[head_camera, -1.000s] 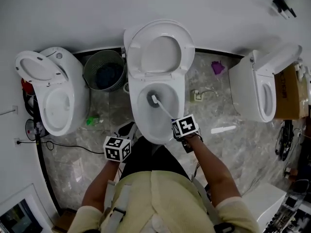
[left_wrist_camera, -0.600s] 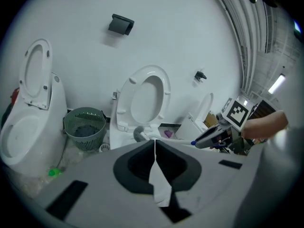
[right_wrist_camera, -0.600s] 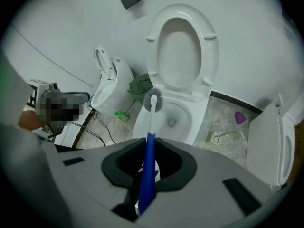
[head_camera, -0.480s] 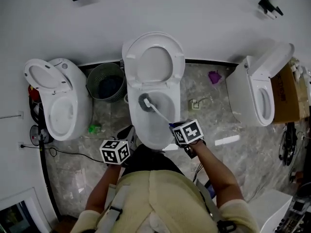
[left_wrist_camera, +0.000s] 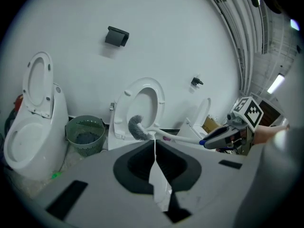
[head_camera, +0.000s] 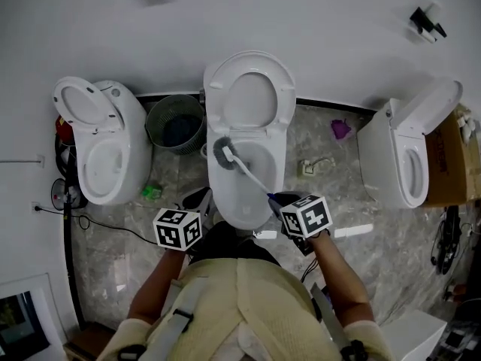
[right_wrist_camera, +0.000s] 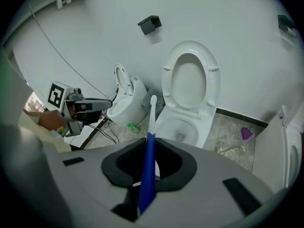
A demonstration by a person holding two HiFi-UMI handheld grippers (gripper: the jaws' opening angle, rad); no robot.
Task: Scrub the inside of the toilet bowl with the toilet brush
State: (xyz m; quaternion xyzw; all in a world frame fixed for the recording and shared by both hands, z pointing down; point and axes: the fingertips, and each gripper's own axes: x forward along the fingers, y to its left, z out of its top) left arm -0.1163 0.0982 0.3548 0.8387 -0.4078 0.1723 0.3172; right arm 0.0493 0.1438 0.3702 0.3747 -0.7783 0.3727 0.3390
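Both fingers of the right gripper (right_wrist_camera: 147, 184) are clamped on the blue handle of the toilet brush (head_camera: 242, 168), whose bristle head is seen at the back left edge of the middle toilet bowl (head_camera: 248, 218). The left gripper (left_wrist_camera: 154, 175) is held by the bowl's front, fingers pressed together with nothing between them

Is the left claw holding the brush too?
No, the left claw is shut on nothing, while the brush sits in the right claw alone.

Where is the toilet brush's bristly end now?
Head view: the grey brush head sits at the middle white toilet bowl's back-left rim, right of the green mesh wastebasket.
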